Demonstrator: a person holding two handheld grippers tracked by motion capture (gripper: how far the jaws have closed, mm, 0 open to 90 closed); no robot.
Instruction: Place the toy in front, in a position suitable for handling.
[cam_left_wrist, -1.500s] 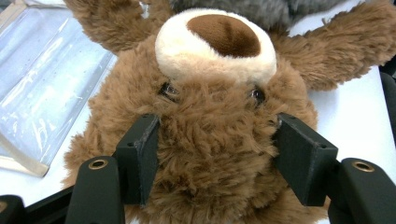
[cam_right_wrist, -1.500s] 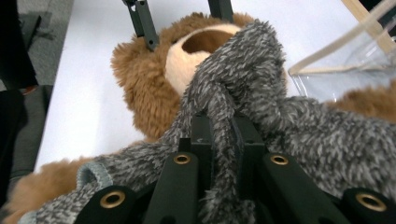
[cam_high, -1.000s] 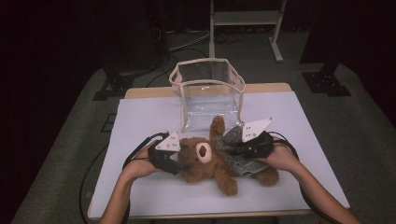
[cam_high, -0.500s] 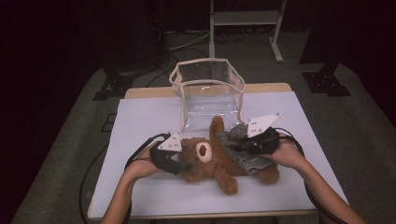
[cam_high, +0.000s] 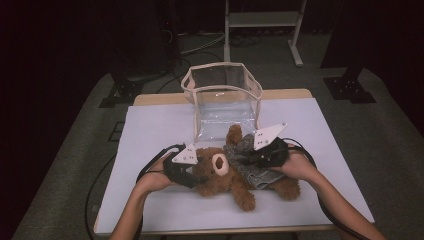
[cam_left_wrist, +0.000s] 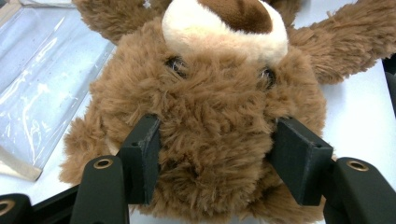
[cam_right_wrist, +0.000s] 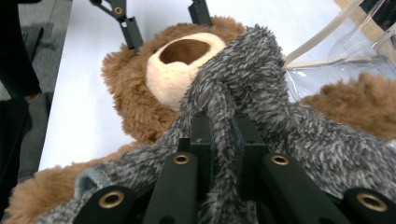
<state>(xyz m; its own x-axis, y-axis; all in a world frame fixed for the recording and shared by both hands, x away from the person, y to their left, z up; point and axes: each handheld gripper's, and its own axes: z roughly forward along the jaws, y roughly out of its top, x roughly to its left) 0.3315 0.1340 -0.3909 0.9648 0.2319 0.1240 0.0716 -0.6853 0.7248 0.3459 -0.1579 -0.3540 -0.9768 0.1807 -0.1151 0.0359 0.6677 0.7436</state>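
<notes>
A brown teddy bear (cam_high: 220, 169) lies on its back on the white table (cam_high: 150, 135), muzzle up. My left gripper (cam_high: 195, 175) holds its head, and in the left gripper view the two jaws press into the fur of the head (cam_left_wrist: 210, 107) from both sides. A grey fuzzy garment (cam_high: 245, 152) covers the bear's body. My right gripper (cam_high: 251, 159) is shut on a raised fold of that garment (cam_right_wrist: 261, 84), beside the cream muzzle (cam_right_wrist: 177, 65). The left gripper (cam_right_wrist: 163, 21) shows beyond the head in the right gripper view.
A clear plastic bag with beige trim (cam_high: 222, 97) stands open just behind the bear, and its flap (cam_left_wrist: 37, 93) lies flat on the table. Black cables trail from both grippers. A metal stand (cam_high: 260, 20) is on the floor beyond the table.
My right gripper has shifted slightly, up and then a little to the left, with the grey garment pinched in it. The left gripper and the bear's head have barely moved.
</notes>
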